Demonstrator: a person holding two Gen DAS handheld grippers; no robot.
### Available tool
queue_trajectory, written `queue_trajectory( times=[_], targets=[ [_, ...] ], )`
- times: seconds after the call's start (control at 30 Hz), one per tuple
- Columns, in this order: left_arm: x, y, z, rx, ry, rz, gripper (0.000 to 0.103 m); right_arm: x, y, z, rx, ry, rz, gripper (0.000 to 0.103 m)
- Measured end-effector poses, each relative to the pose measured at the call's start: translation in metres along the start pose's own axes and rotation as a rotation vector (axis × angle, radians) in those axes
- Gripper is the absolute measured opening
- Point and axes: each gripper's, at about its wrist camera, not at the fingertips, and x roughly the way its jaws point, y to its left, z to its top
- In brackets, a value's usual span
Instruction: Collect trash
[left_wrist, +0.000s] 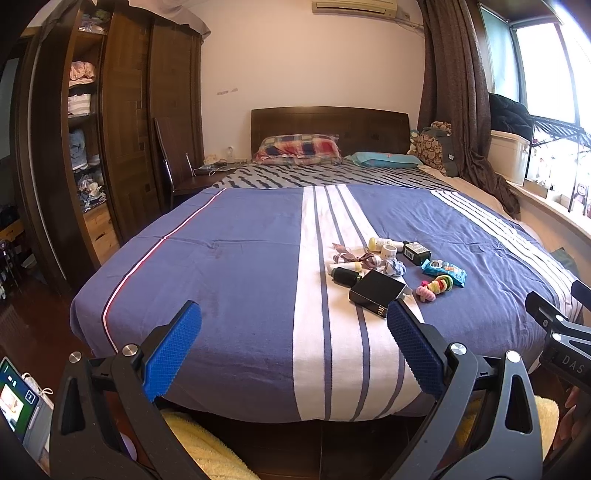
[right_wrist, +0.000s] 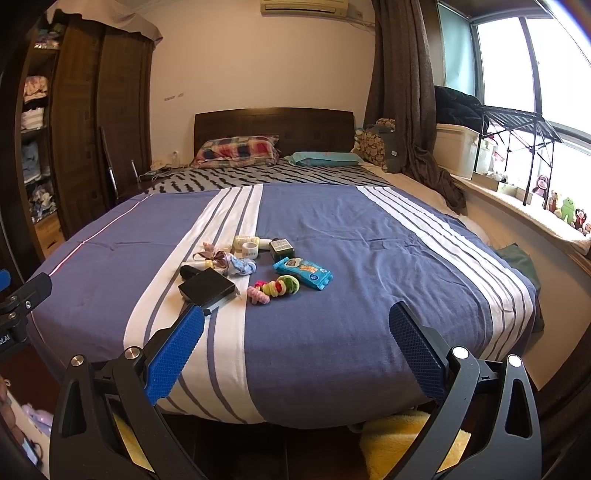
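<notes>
A cluster of small items lies on the blue and white striped bedspread (left_wrist: 240, 280). It holds a black box (left_wrist: 376, 291) (right_wrist: 207, 288), a blue wipes pack (left_wrist: 443, 272) (right_wrist: 303, 273), coloured hair ties (left_wrist: 436, 286) (right_wrist: 273, 288), a tape roll (left_wrist: 388, 252) (right_wrist: 250, 251), small bottles (left_wrist: 345, 267), a dark bottle (left_wrist: 416, 252) (right_wrist: 282, 248) and ribbon scraps (right_wrist: 214, 256). My left gripper (left_wrist: 291, 325) is open and empty at the bed's foot, left of the cluster. My right gripper (right_wrist: 295, 328) is open and empty, just short of the cluster.
A dark wardrobe (left_wrist: 122, 129) with open shelves stands left of the bed. Pillows (left_wrist: 299, 149) lie at the headboard. A curtain (right_wrist: 406, 92), a window ledge with toys (right_wrist: 565, 210) and a storage box (right_wrist: 458, 147) are on the right. Yellow fluffy fabric (right_wrist: 399, 439) lies below the bed's foot.
</notes>
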Motion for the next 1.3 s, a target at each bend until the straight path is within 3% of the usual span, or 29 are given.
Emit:
queue_trajectory(
  times=[1.3],
  targets=[
    [0.014, -0.003, -0.014, 0.003, 0.029, 0.006, 0.095, 0.006, -0.006, -0.006, 0.019, -0.014, 0.004, 0.100]
  ],
)
